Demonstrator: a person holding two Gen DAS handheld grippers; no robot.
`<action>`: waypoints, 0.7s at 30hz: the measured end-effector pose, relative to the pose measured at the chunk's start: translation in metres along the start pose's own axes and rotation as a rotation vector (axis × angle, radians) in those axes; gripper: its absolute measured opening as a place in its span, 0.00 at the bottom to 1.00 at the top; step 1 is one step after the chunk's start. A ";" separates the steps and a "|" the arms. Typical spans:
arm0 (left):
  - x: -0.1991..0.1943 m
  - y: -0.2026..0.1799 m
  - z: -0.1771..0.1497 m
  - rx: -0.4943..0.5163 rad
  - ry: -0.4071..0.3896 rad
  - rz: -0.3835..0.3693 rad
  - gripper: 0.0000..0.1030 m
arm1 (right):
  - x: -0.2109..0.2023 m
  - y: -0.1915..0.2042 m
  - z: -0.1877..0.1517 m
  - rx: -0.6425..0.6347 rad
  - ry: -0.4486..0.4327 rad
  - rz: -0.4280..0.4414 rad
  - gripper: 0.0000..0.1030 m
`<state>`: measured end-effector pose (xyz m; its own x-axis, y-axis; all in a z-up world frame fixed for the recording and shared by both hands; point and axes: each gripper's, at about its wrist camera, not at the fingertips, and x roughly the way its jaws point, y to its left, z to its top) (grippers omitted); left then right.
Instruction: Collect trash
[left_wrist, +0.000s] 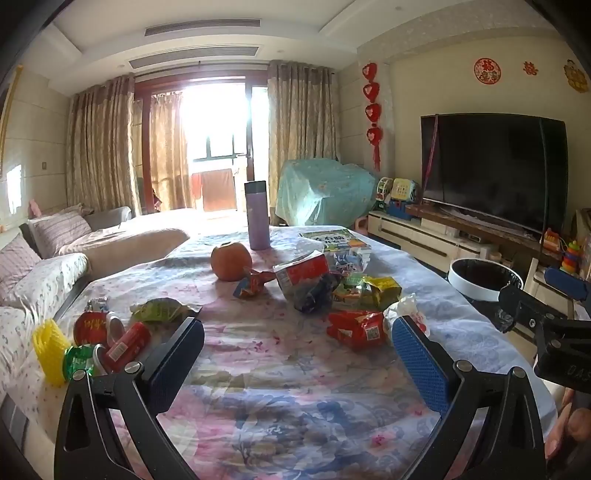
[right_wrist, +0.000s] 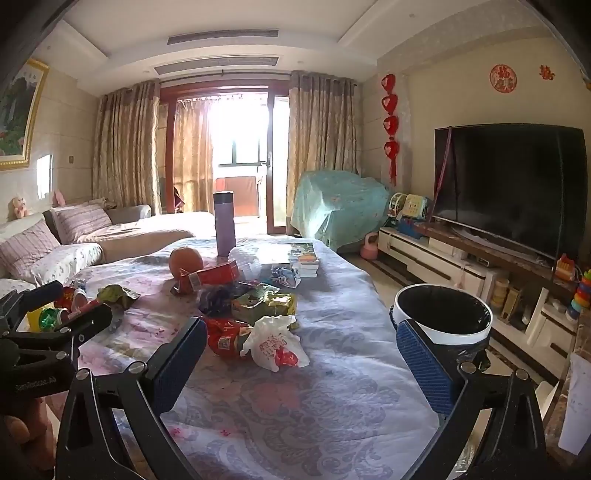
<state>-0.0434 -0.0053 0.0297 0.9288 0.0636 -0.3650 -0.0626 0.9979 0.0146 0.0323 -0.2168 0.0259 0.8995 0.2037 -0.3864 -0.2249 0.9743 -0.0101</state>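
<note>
Living-room table (left_wrist: 258, 369) is littered with wrappers (left_wrist: 356, 328) just this side of the orange (left_wrist: 231, 260); bin (right_wrist: 441, 314) is parked beside it. Both grippers, left (left_wrist: 295, 354) and right (right_wrist: 301, 363), are held wide apart, nothing gripped.

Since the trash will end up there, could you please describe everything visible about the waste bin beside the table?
The waste bin is round, with a white rim and wall and a black liner bag folded inside. It stands upright and open, without a lid, off the table's right edge, in front of the TV cabinet. Its inside looks dark; any contents cannot be made out.
</note>
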 end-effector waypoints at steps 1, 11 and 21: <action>0.000 0.000 0.000 0.000 0.000 0.000 0.99 | 0.000 -0.001 0.000 0.001 0.000 0.001 1.00; 0.000 -0.001 -0.001 0.002 -0.001 -0.001 0.99 | -0.002 -0.002 -0.001 0.009 -0.007 0.016 1.00; 0.001 -0.001 -0.001 0.003 0.002 -0.003 0.99 | -0.001 -0.004 -0.001 0.015 -0.011 0.021 1.00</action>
<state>-0.0432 -0.0063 0.0283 0.9282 0.0609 -0.3670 -0.0589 0.9981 0.0166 0.0316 -0.2215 0.0255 0.8987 0.2253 -0.3763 -0.2386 0.9710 0.0116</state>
